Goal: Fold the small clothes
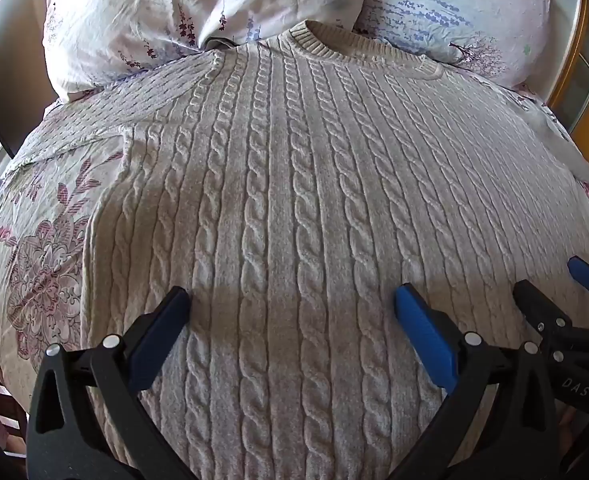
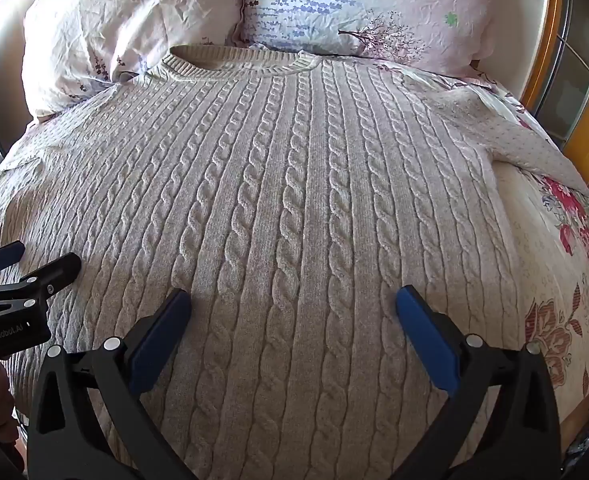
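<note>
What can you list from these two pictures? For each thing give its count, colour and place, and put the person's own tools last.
sweater: one, cream cable knit, spread flat on the bed, neck toward the pillows.
pillows: two, pale pink floral, at the head of the bed beyond the collar.
bedspread: one, cream with pink flowers, under the sweater.
wooden frame: one, orange-brown, far right beside the bed.
left gripper: one, black with blue pads, open over the lower sweater.
right gripper: one, black with blue pads, open beside it.
</note>
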A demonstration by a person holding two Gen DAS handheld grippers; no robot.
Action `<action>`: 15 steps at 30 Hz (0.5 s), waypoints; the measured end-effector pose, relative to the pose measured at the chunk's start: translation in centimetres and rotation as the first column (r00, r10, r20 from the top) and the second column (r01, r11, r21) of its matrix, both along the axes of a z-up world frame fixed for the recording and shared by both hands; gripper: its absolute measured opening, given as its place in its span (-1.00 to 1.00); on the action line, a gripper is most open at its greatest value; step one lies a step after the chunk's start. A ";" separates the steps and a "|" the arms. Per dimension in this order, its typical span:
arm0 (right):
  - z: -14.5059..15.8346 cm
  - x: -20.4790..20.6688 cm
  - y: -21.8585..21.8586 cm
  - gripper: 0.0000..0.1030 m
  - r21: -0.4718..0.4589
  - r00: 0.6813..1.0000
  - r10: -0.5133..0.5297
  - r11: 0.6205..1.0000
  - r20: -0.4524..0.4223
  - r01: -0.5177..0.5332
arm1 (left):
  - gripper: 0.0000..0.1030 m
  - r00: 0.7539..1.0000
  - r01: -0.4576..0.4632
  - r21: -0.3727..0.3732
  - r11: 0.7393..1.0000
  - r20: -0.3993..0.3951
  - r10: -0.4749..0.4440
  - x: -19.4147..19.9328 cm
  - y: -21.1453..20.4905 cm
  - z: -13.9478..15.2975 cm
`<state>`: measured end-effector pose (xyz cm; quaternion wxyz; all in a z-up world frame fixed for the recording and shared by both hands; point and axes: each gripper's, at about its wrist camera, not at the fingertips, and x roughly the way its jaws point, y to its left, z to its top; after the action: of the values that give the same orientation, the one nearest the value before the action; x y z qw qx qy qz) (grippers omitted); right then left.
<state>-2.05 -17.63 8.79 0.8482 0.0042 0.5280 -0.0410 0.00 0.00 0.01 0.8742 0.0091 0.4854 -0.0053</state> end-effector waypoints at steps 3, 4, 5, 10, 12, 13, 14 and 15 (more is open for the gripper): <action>0.0 0.0 0.0 0.97 0.000 1.000 0.000 1.000 0.000 0.000 | 0.97 1.000 0.000 0.000 1.000 0.003 0.000 0.0 0.0 0.0; 0.0 0.0 0.0 0.97 0.000 1.000 0.000 1.000 0.000 0.000 | 0.97 1.000 0.000 0.000 1.000 0.004 0.000 0.0 0.0 0.0; 0.0 0.0 0.0 0.97 0.000 1.000 0.000 1.000 0.001 0.000 | 0.97 1.000 -0.001 -0.001 1.000 0.004 0.001 0.0 0.0 0.0; 0.0 0.0 0.0 0.97 0.000 1.000 0.000 1.000 0.002 0.000 | 0.97 1.000 0.001 0.002 1.000 0.003 -0.001 0.0 0.0 0.1; 0.0 0.0 0.0 0.97 0.000 1.000 0.000 1.000 0.002 0.000 | 0.97 1.000 0.001 0.002 1.000 0.004 -0.001 0.1 0.0 0.1; 0.0 0.0 0.0 0.97 0.000 1.000 0.000 1.000 0.003 0.000 | 0.97 1.000 0.000 0.002 1.000 0.004 0.000 0.0 -0.2 0.1; 0.0 0.0 0.0 0.97 0.000 1.000 0.000 1.000 0.003 0.000 | 0.97 1.000 0.000 0.002 1.000 0.004 0.000 0.0 -0.2 0.1; 0.0 0.0 0.0 0.97 0.000 1.000 0.000 1.000 0.003 0.000 | 0.97 1.000 0.000 0.002 1.000 0.004 0.000 0.0 -0.2 0.1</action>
<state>-2.06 -17.63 8.80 0.8490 0.0043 0.5267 -0.0410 -0.01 -0.15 0.09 0.8753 0.0100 0.4835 -0.0049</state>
